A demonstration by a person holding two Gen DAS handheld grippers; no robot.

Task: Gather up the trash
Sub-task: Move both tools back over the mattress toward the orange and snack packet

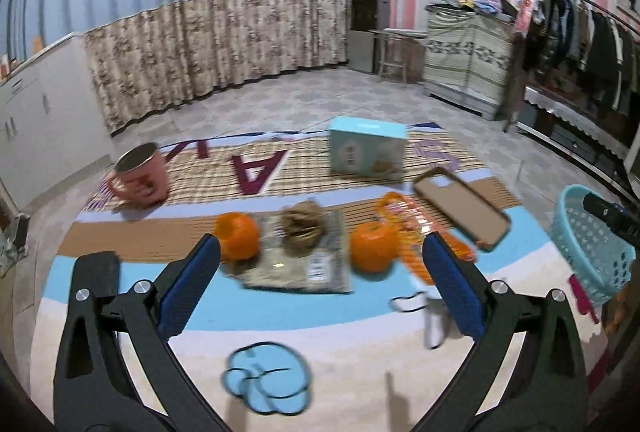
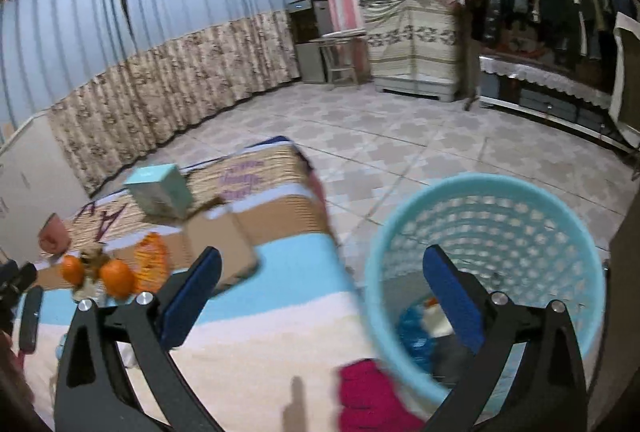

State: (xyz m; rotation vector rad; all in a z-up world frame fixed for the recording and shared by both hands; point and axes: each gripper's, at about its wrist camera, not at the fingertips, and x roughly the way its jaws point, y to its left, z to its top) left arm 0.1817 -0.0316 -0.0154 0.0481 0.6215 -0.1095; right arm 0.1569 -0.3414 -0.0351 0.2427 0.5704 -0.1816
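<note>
While both grippers, left gripper [image 1: 320, 260] and right gripper [image 2: 320, 272], are held wide open and empty, the orange wrapper [image 1: 416, 236] is judged next for the blue basket [image 2: 480, 200].

The basket's [image 2: 486, 216] contents are blurred and partly hidden behind the right tool's [image 2: 320, 272] finger
</note>
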